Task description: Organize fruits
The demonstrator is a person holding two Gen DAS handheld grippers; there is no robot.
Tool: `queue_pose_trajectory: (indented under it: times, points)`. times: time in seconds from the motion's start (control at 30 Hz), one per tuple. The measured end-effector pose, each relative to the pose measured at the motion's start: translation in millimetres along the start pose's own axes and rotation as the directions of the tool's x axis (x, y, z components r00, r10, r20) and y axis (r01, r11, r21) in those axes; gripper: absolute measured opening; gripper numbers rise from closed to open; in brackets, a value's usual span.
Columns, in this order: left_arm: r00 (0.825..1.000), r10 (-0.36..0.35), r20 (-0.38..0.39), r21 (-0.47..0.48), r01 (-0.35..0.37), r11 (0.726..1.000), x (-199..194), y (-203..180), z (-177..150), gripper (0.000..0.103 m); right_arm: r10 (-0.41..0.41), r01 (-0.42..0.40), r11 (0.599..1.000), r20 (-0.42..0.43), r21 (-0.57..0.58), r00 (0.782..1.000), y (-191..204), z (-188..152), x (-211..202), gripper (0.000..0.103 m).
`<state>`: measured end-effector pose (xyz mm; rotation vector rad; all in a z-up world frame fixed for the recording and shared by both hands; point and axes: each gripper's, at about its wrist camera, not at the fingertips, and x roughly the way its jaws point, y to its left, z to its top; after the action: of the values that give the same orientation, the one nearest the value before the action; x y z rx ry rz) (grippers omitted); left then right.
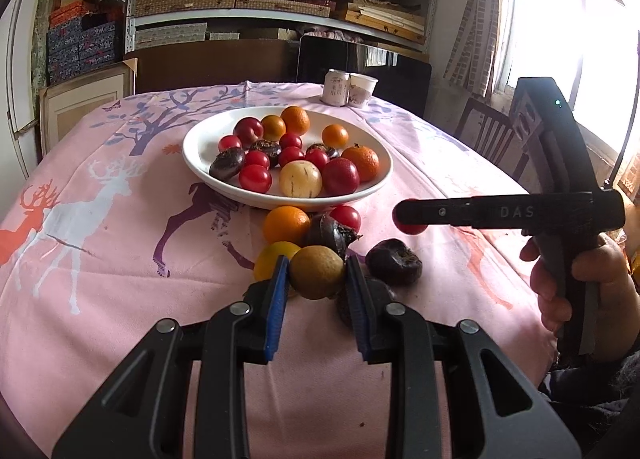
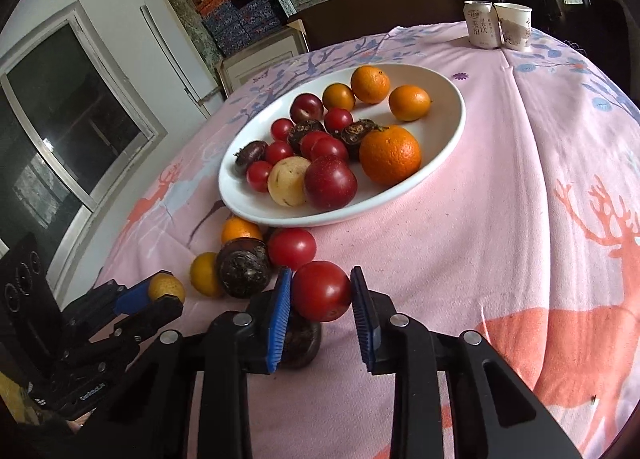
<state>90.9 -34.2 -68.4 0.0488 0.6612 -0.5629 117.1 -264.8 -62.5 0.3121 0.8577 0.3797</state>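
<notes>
A white plate [image 1: 200,139] holds several red tomatoes, oranges, dark water chestnuts and a pale yellow fruit; it also shows in the right wrist view [image 2: 448,127]. My left gripper [image 1: 317,279] is shut on a brownish-yellow round fruit [image 1: 317,271], held just above the cloth in front of the plate. My right gripper [image 2: 321,291] is shut on a red tomato [image 2: 321,290], lifted over the cloth; it also shows in the left wrist view [image 1: 410,217]. Loose on the cloth lie an orange [image 1: 285,223], a yellow fruit [image 1: 272,257], a tomato [image 1: 347,217] and water chestnuts [image 1: 394,262].
A can [image 1: 336,87] and a paper cup [image 1: 362,90] stand at the table's far edge. A pink deer-print cloth [image 1: 100,219] covers the table. Shelves of boxes stand behind, a chair [image 1: 490,135] at the right.
</notes>
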Motion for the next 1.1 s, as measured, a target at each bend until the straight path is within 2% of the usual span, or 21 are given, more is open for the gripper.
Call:
queue_pose_trajectory:
  times: [0.1, 0.17, 0.37, 0.43, 0.47, 0.5, 0.57, 0.7, 0.77, 0.9, 1.0, 1.1]
  points:
    - [1.0, -0.025, 0.009, 0.017, 0.025, 1.0, 0.4, -0.7, 17.6, 0.028, 0.01, -0.01, 1.0, 0.045, -0.016, 0.999, 2.2, 22.2, -14.8, 0.03]
    - [1.0, -0.006, 0.017, 0.058, 0.005, 0.998, 6.2, -3.4, 37.5, 0.028, -0.004, 0.005, 1.0, 0.066, -0.016, 0.998, 1.7, 43.2, -14.2, 0.03]
    - [0.999, 0.026, -0.018, 0.076, -0.025, 0.997, 64.5, 6.1, 106.1, 0.028, -0.047, 0.045, 0.999, 0.084, 0.023, 0.995, -13.5, 102.8, 21.1, 0.03]
    - [0.996, 0.086, -0.027, 0.097, -0.083, 0.992, 86.6, 9.7, 114.8, 0.032, -0.034, 0.029, 0.998, 0.079, 0.064, 0.996, -22.8, 113.5, 34.5, 0.035]
    - [0.994, 0.102, -0.037, 0.092, -0.098, 0.991, 93.8, 13.0, 116.6, 0.04, -0.039, 0.034, 0.997, 0.069, 0.076, 0.997, -24.8, 115.0, 38.5, 0.042]
    - [0.995, 0.092, -0.046, 0.077, -0.089, 0.993, 96.3, 16.8, 116.8, 0.04, -0.049, 0.043, 0.996, 0.074, 0.081, 0.996, -25.1, 113.6, 38.5, 0.054]
    - [0.996, 0.076, -0.045, 0.066, -0.073, 0.995, 89.8, 20.6, 113.2, 0.041, -0.057, 0.053, 0.998, 0.105, 0.045, 0.993, -18.8, 104.6, 31.2, 0.056]
    - [0.998, 0.057, -0.012, 0.07, -0.056, 0.996, 51.5, 18.5, 90.8, 0.058, -0.064, 0.067, 0.997, 0.121, -0.022, 0.991, -10.1, 69.6, 10.9, 0.056]
    - [0.999, 0.025, -0.026, 0.077, -0.023, 0.997, 31.2, 11.3, 70.2, 0.058, -0.066, 0.071, 0.996, 0.114, -0.046, 0.991, -9.2, 45.0, 2.2, 0.056]
    - [0.997, -0.002, -0.076, 0.16, 0.014, 0.987, 8.9, -18.6, 22.0, 0.058, -0.117, 0.123, 0.99, 0.096, -0.061, 0.988, -11.4, -1.5, -7.0, 0.056]
    - [0.992, 0.018, -0.128, 0.204, 0.009, 0.979, 14.4, -34.2, -3.0, 0.058, -0.076, 0.079, 0.997, 0.081, -0.025, 0.994, -16.3, -17.6, -10.0, 0.057]
    - [0.983, 0.033, -0.179, 0.196, 0.003, 0.981, 28.6, -37.1, -13.6, 0.057, -0.091, 0.092, 0.996, 0.082, -0.011, 0.992, -20.1, -22.7, -9.6, 0.059]
